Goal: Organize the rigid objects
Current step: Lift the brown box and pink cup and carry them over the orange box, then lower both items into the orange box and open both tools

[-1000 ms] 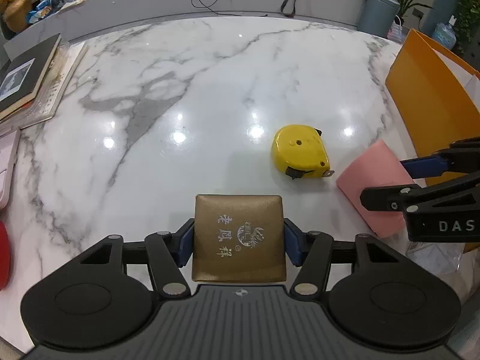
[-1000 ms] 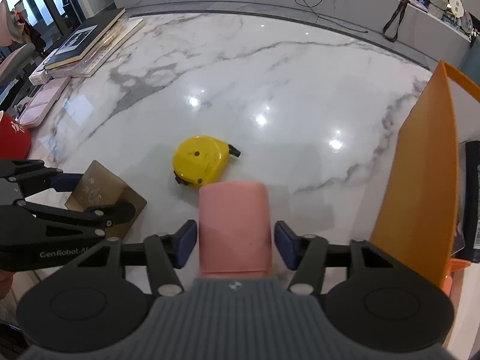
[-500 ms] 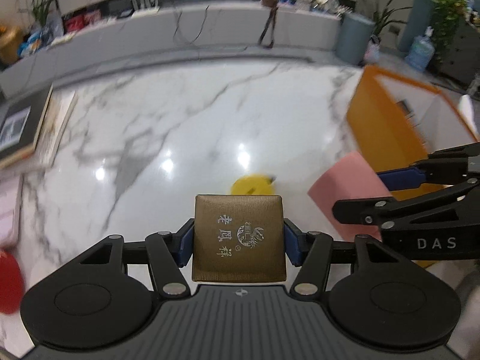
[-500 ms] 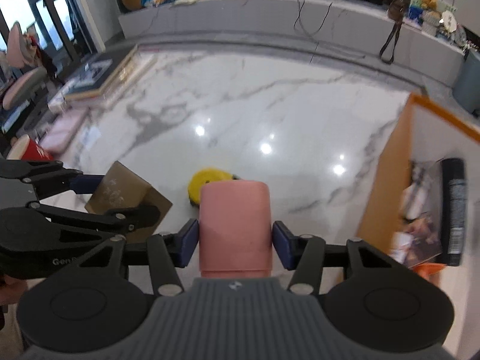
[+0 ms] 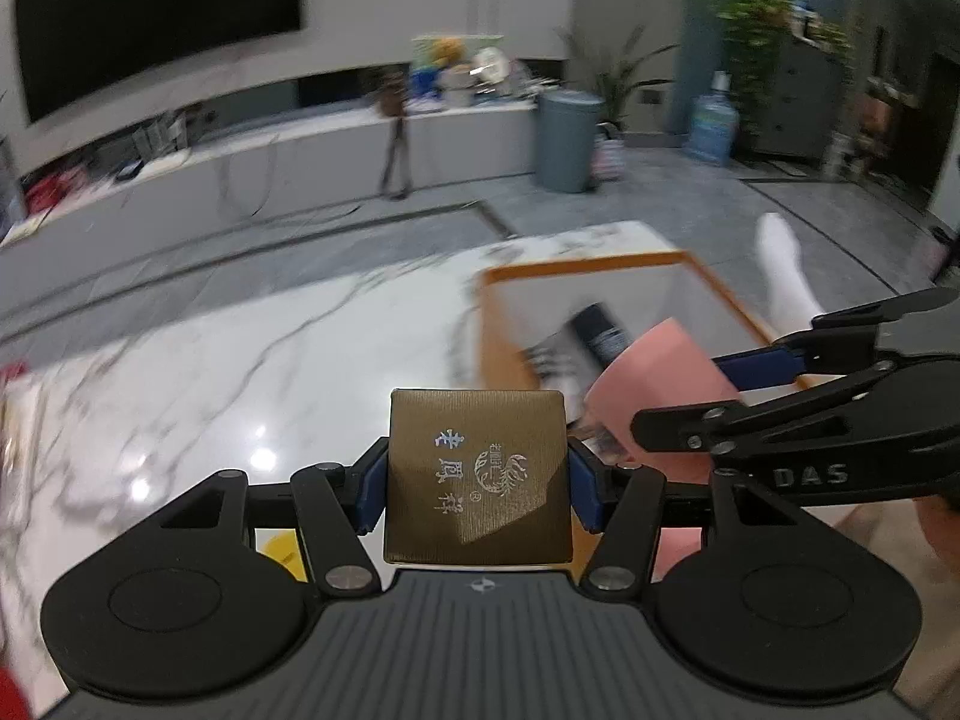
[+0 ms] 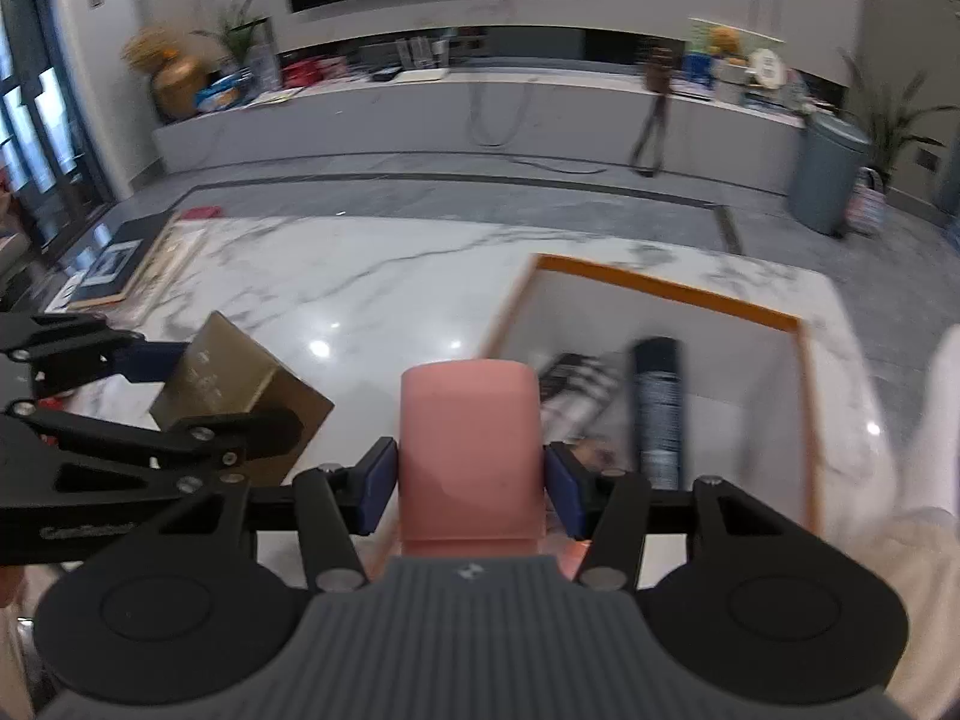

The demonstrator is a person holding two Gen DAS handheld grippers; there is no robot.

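Observation:
My left gripper [image 5: 477,489] is shut on a gold-brown box [image 5: 477,477] with silver characters and holds it high above the marble table [image 5: 210,372]. My right gripper [image 6: 471,489] is shut on a pink case [image 6: 468,450], also raised. Each shows in the other's view: the pink case [image 5: 654,378] at the right, the gold box [image 6: 234,384] at the left. The orange bin [image 6: 672,291] lies ahead and below, holding a black can [image 6: 657,402] and printed packets. A sliver of the yellow tape measure [image 5: 279,546] shows under the left gripper.
Books and a framed picture [image 6: 129,267] lie at the table's far left. A grey bin [image 6: 831,171] and a long low counter [image 6: 450,114] stand beyond the table. A white-sleeved limb [image 5: 786,276] is at the right of the bin.
Both grippers have risen and tilted up with their loads, moving toward the orange bin. The tape measure has dropped almost out of view; the bin's inside now shows.

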